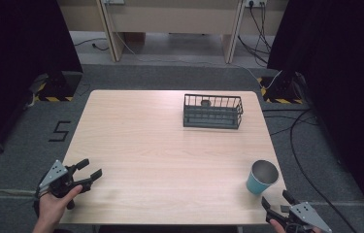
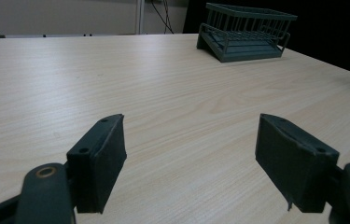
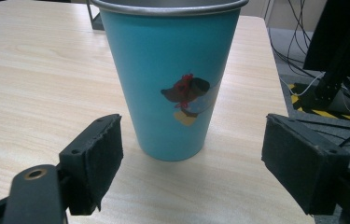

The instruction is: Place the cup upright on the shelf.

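Blue cup [image 1: 261, 177] (upright), wire basket [image 1: 212, 111]

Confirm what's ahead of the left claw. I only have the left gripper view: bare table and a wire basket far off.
Observer: Nothing near it. The left claw is open at the table's near left corner.
Operator: Anything else on the table?
Observer: A blue cup stands upright near the right front edge.
Operator: Right claw?
Observer: The right claw is open, pointed at the cup, not touching it.
Operator: Basket empty?
Observer: The wire basket has something small and dark inside; can't identify it.
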